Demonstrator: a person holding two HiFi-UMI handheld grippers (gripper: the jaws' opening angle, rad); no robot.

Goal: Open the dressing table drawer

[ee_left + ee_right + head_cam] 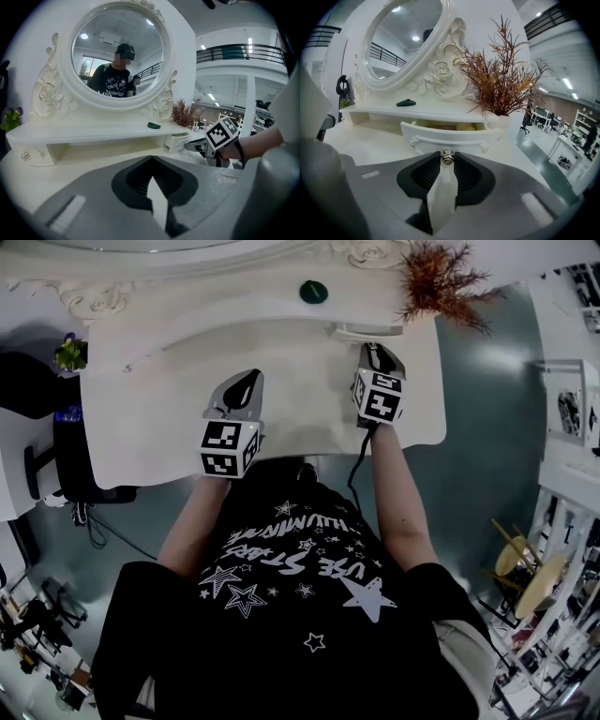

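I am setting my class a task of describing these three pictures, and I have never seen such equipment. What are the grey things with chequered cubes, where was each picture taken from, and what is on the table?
There is no robot here: a person holds a two-jaw gripper in each hand, and the cubes are part of the grippers. One picture comes from a camera on the person's head, looking down. The other two come from cameras riding on each gripper, looking along its jaws. The left gripper is shut and empty, over the white dressing table. The right gripper is shut on the drawer knob, and the drawer stands partly open. A small green thing lies on the shelf under the round mirror. A dried plant stands at the table's right end.
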